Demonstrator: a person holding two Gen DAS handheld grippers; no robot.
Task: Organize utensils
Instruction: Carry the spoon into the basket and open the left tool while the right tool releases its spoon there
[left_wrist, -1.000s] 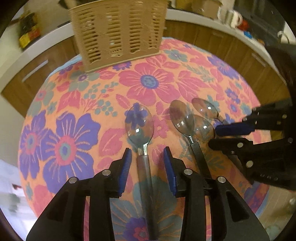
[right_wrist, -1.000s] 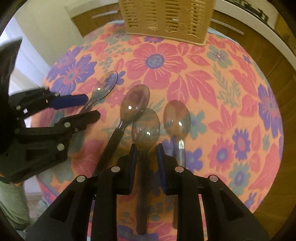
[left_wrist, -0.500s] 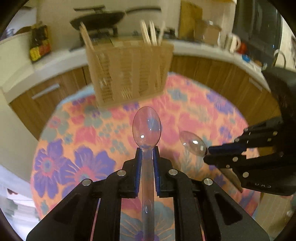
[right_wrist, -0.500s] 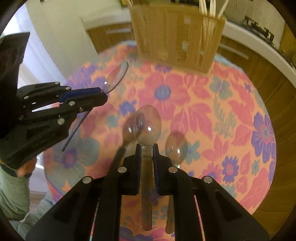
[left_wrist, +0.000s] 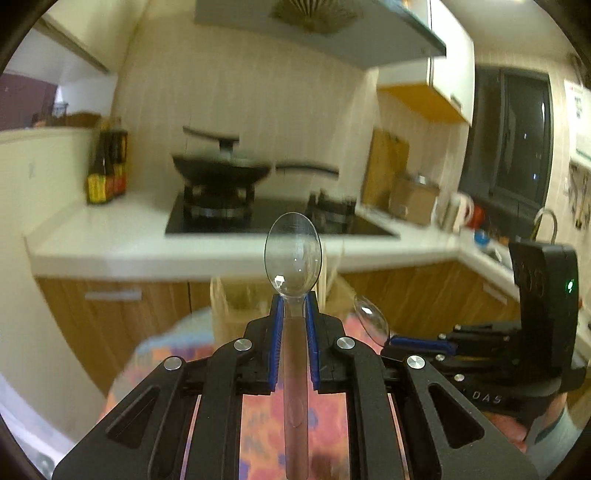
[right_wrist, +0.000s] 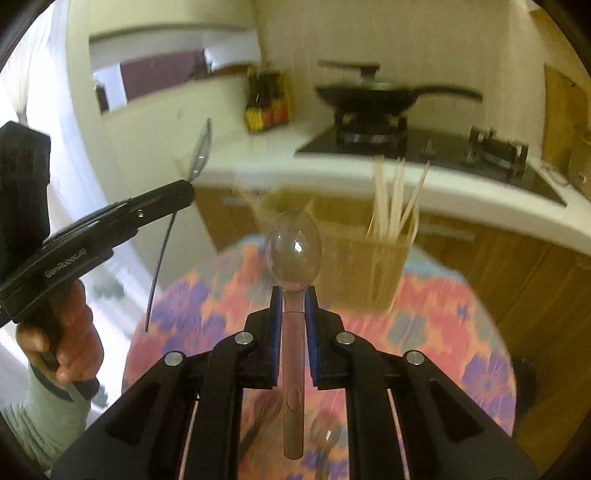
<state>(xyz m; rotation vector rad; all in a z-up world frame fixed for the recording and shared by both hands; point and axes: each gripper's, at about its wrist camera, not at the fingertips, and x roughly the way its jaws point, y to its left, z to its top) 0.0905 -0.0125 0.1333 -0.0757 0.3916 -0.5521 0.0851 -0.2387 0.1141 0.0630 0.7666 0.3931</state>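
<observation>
My left gripper (left_wrist: 293, 306) is shut on a clear plastic spoon (left_wrist: 293, 251), bowl up, held high above the floral table (left_wrist: 325, 417). My right gripper (right_wrist: 293, 295) is shut on a second clear spoon (right_wrist: 293, 251), also raised with its bowl up. Each gripper shows in the other's view: the right one (left_wrist: 391, 341) with its spoon bowl (left_wrist: 371, 319), the left one (right_wrist: 186, 188) with its spoon (right_wrist: 201, 153) seen edge-on. The tan woven basket (right_wrist: 354, 266) holding pale sticks (right_wrist: 395, 195) stands at the table's far edge, beyond both spoons. Two more spoons (right_wrist: 327, 434) lie on the table below.
A white kitchen counter (left_wrist: 129, 243) with a hob and a black wok (left_wrist: 221, 170) runs behind the table. Sauce bottles (left_wrist: 107, 166) stand on it at the left. A sink and tap (left_wrist: 546, 221) are at the right. Wooden cabinets (right_wrist: 517, 273) are below the counter.
Both grippers closed on a spoon each, lifted them off the table and tilted up. The views now face the counter and the basket sits lower in frame.
</observation>
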